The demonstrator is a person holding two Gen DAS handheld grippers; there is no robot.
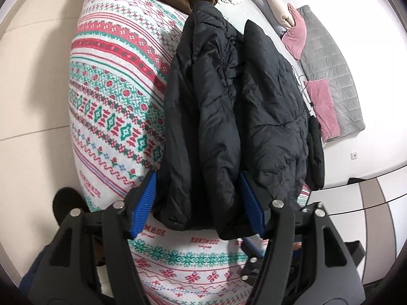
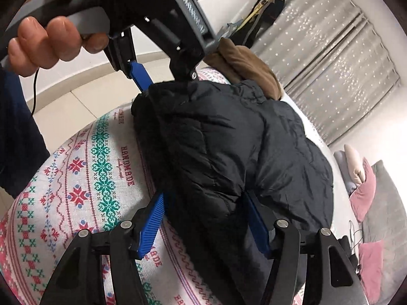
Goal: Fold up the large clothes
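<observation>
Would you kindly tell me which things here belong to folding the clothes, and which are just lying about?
Part of the job:
black jacket
patterned sheet it lies on
left gripper
right gripper

Just lying about:
brown garment
pink pillows
grey blanket
curtains

Black puffer jacket [image 1: 236, 96]: quilted, matte, creased shell. Lies folded lengthwise into a long bundle of 2 padded lobes with a deep crease between them. In the left wrist view its near end sits between the jaws, bulk extending ahead of the tips; the right lobe overlaps the right-hand jaw. In the right wrist view the jacket [image 2: 229, 152] mounds between the jaws, spilling over the right-hand one. Contact with the pads cannot be told.
</observation>
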